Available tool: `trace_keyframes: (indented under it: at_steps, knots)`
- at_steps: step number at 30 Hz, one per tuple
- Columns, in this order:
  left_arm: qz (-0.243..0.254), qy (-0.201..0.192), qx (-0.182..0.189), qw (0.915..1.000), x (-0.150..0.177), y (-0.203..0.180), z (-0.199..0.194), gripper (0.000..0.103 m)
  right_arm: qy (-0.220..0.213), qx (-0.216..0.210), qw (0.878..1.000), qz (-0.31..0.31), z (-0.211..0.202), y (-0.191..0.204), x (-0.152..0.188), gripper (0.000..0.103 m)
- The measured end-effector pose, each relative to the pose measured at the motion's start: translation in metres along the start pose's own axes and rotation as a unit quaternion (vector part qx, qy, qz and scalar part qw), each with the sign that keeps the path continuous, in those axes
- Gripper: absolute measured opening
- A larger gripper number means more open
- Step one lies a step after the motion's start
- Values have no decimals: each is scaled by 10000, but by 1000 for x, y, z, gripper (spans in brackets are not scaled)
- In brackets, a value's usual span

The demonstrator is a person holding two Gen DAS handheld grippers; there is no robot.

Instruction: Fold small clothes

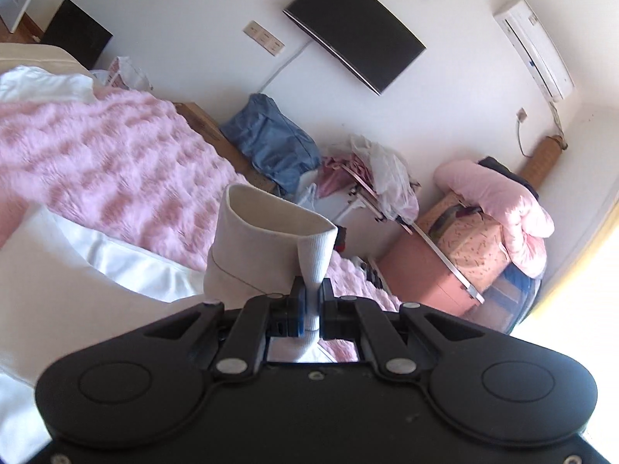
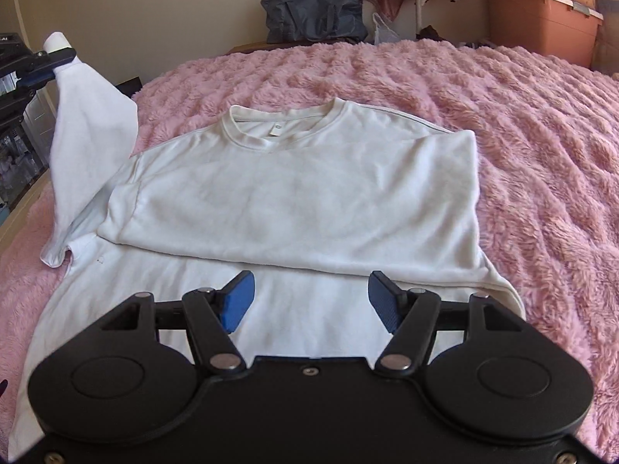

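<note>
- Sweatshirt [image 2: 294,193]: a white, soft, long-sleeved top with a ribbed round collar [image 2: 278,125]. It lies flat on the bed, straight ahead of and below the right claw [image 2: 311,303]. Its upper part appears doubled over the lower part, with the fold edge running crosswise just ahead of that claw's fingers. The claw's right-hand side of the top ends in a straight edge, so I judge that sleeve is already tucked in.
- Blanket [image 2: 503,135]: pink and fluffy, it spreads under the top and beyond it on every side of the right claw. It serves as the wide, soft surface for folding.
- Sleeve [image 2: 93,123]: it rises off the blanket, up and to the left of the right claw. It hangs taut from the cuff down to the shoulder, probably lifted so it can be swung across the body of the top.
- Left claw [image 1: 311,294]: its fingers are pressed together on the cloth just below the cuff [image 1: 271,228]. The cuff stands open like a tube just ahead of the fingertips. A grip this close to the end gives control of the whole sleeve.
- Right claw: its blue pads [image 2: 236,305] are spread wide and pinch nothing. It hovers low over the lower part of the top, perhaps ready to steady the cloth.
</note>
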State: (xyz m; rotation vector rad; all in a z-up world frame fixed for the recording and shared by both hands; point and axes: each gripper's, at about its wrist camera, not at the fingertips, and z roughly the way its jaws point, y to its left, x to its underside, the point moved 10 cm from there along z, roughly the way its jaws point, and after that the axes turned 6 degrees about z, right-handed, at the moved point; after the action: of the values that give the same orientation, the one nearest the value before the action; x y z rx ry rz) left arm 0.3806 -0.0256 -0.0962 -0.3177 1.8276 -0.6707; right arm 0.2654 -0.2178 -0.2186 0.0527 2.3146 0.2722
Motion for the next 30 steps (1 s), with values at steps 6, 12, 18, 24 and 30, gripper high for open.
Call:
trace_keyframes:
  at_steps: [6, 12, 18, 24, 30]
  knots:
    - [278, 671, 293, 9969, 81, -60, 61, 3, -90, 112, 9989, 447, -9, -57, 5, 66]
    - [612, 1290, 297, 9893, 166, -86, 107, 3, -130, 196, 9974, 681, -11, -96, 10, 66]
    - [950, 1705, 147, 9807, 212, -88, 143, 4, -108, 267, 9959, 853, -9, -121, 18, 66]
    - [1187, 2208, 121, 9680, 235, -87, 151, 29, -45, 309, 9948, 968, -8, -129, 25, 66]
    - [1480, 1629, 427, 9746, 176, -83, 93, 44, -295, 303, 9957, 827, -10, -125, 6, 66]
